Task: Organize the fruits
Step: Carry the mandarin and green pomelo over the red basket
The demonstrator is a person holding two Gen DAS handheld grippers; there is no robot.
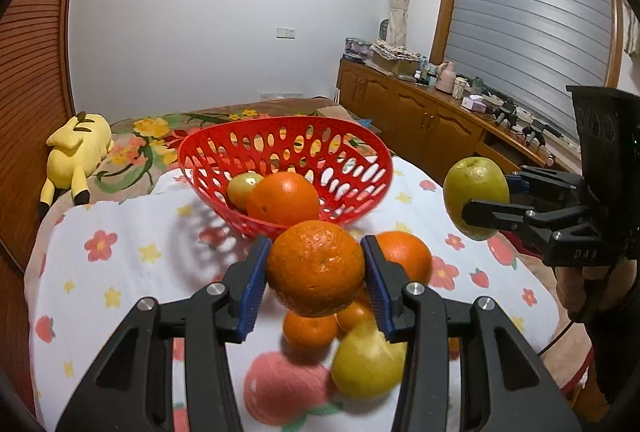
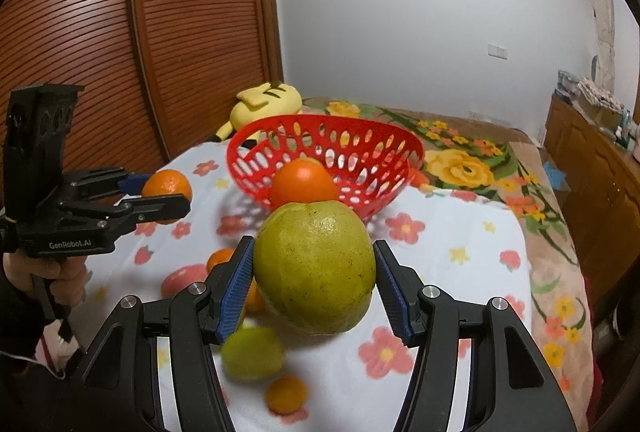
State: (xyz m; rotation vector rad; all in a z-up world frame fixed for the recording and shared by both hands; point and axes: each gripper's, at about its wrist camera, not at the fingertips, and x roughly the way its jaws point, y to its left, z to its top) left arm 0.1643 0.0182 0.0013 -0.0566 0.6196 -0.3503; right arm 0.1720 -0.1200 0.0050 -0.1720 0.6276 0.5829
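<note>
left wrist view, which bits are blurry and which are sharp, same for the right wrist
Left wrist view: the held orange and red basket are sharp, the loose fruit below the fingers is smeared. Right wrist view: the held green fruit is crisp, the small fruit beneath it blurs; both views bend straight lines at the edges.

One brand can be read: "GenRobot.AI", in pale letters on the black side of the left gripper (image 2: 162,198) body, as the right wrist view shows it, just above the hand (image 2: 48,280) that holds it. In the left wrist view the right gripper (image 1: 486,200) body bears a few small raised characters on its lower side, perhaps "DAS", too faint to be sure of. No other writing is legible.
</note>
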